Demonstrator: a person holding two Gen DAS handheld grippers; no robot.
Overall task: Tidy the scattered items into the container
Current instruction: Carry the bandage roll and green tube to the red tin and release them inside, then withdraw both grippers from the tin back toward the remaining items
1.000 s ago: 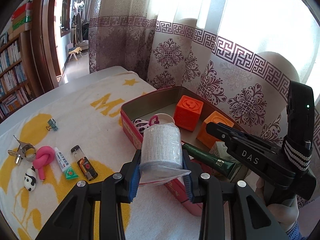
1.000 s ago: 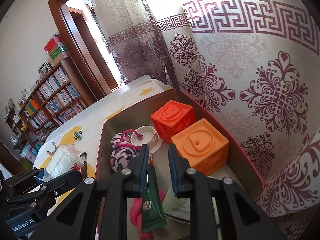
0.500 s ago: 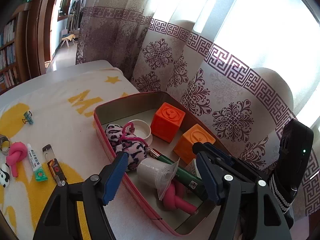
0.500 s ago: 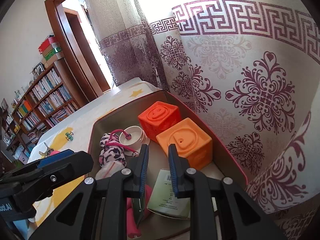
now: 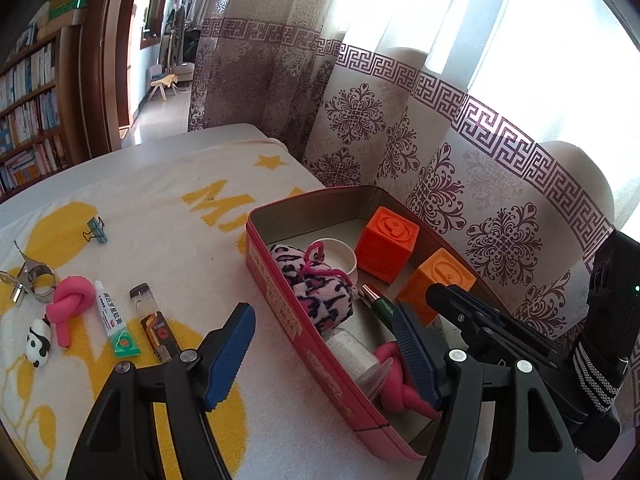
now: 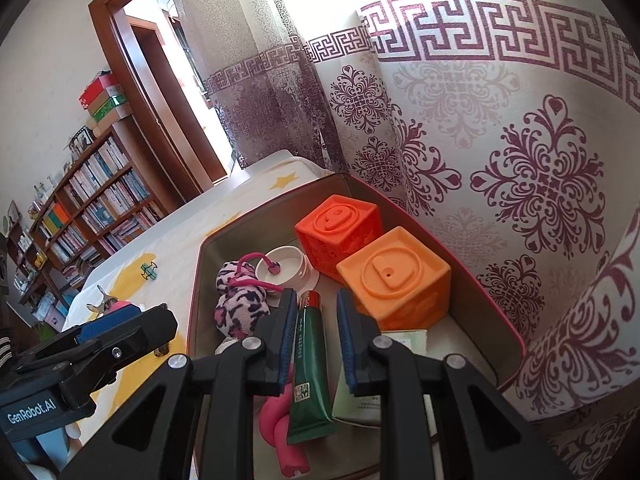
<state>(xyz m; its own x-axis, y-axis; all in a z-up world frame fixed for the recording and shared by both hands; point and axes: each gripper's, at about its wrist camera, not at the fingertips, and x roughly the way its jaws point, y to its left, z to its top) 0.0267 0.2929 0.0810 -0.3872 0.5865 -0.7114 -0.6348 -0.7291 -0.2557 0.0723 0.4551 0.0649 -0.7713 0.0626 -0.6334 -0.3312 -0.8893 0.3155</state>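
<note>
The left tongs (image 5: 324,354) hang wide apart and empty above the near wall of the red tin (image 5: 316,354), with a panda toy (image 5: 38,342), pink knot (image 5: 70,304), glue tube (image 5: 116,326) and lighter (image 5: 156,326) loose on the cloth (image 5: 160,216). The right tongs (image 6: 316,338), slightly parted, straddle a green tube (image 6: 310,368) lying inside the tin; whether they pinch it cannot be told.

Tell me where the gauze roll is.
Left wrist view: gauze roll lies inside the tin by its near wall, between plush pouch and pink knot.

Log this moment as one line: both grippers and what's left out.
left gripper: open, empty | right gripper: open over green tube in tin | still out: glue tube, lighter
</note>
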